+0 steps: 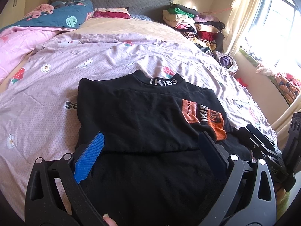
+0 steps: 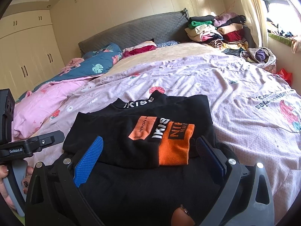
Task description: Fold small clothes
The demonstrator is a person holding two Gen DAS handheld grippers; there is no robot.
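Black knit, soft and light by the look of it: the partly folded black top [image 1: 146, 116] lies on the lilac printed bedspread [image 1: 56, 79] at the near edge of the bed, collar away from me, orange cuff [image 2: 175, 145] laid across its front. I hold the left gripper [image 1: 150, 154] and the right gripper [image 2: 148, 156] low over its near hem, both with jaws spread wide and nothing between them. I judge the cloth limp and apt to slide, so the doubled near edge looks the surest hold. Its lower part runs under the grippers, out of sight; the far sleeve is tucked away.
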